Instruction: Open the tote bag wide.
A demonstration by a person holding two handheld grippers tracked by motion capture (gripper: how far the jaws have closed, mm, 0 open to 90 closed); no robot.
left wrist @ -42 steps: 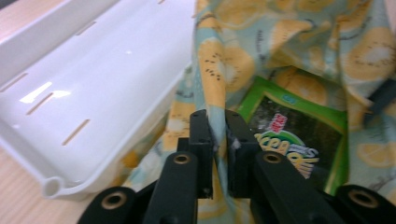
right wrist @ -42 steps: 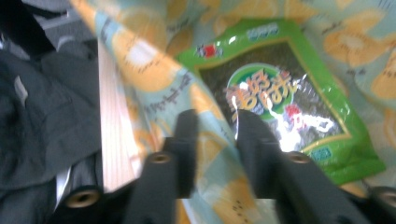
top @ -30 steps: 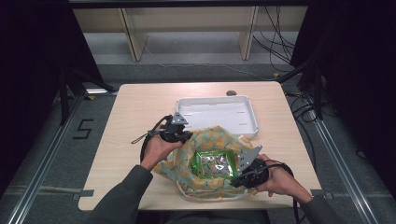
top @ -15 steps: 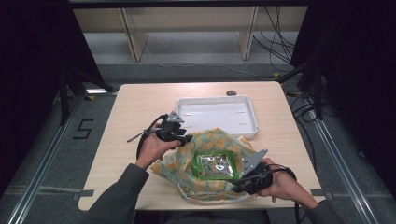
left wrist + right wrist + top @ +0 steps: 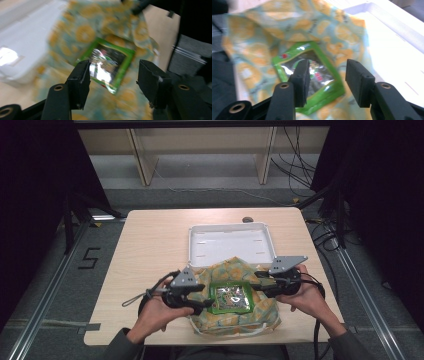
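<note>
Two hand-held grippers flank a green snack packet [image 5: 229, 297] that lies flat on a yellow-and-teal patterned cloth [image 5: 235, 320] near the front edge of the wooden tabletop [image 5: 150, 250]. The left gripper [image 5: 202, 306] sits at the packet's left side, its jaws having just been opening; in the left gripper view they stand apart with nothing pressed between them, the packet [image 5: 108, 66] blurred beyond. The right gripper [image 5: 260, 287] is at the packet's right side, and its jaws too have just been opening; in the right gripper view they stand apart above the packet [image 5: 312, 75] and clamp nothing. The cloth [image 5: 287, 27] is spread loosely, its far part lapping the near rim of a white tray [image 5: 230, 242] that stands toward the middle of the tabletop, just behind the cloth.
</note>
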